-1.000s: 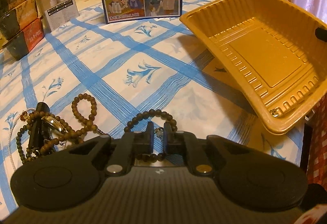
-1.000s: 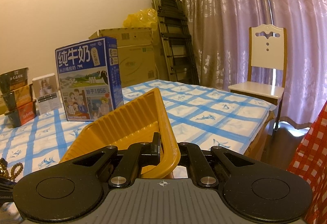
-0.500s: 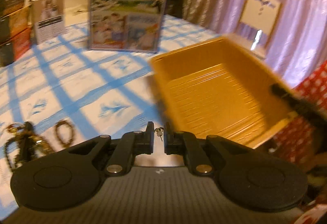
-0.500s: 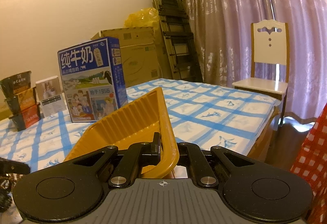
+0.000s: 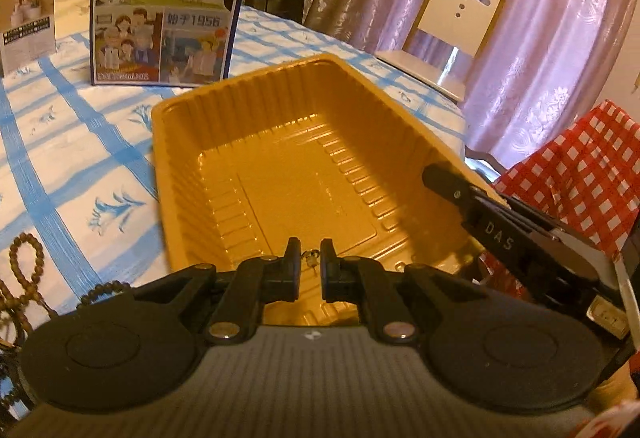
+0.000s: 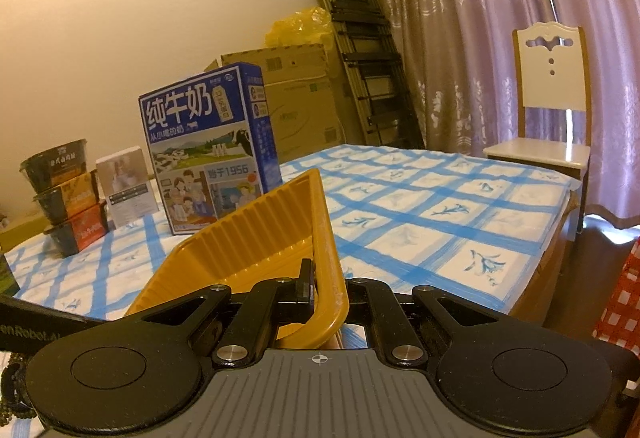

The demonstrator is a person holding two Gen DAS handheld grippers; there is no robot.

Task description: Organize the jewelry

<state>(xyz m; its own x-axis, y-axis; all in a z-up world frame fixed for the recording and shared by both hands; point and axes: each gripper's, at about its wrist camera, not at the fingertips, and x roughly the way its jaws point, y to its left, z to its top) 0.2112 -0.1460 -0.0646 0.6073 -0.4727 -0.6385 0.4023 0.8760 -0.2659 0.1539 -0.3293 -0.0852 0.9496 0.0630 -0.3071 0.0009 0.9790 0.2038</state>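
The left claw (image 5: 310,268) hangs over the near end of the yellow tray (image 5: 280,174), clenched on a small metallic piece of jewelry (image 5: 310,263) that shows only as a glint in the narrow slit between its fingertips; what kind of piece it is cannot be made out. The tray's floor looks bare, though its nearest strip is hidden behind the claw body. The right claw (image 6: 326,288) is clamped on the tray's right rim, one finger inside the wall, the other outside and mostly hidden by the plastic; in the left view only one of its black fingers shows on that rim. The tray sits tilted above the blue-checked tabletop (image 5: 80,166). Left of the tray, brown bead strands (image 5: 24,262) lie on the cloth, cut off by the frame edge and the claw body. Behind the tray stands a blue milk carton (image 5: 164,2), its top cropped.
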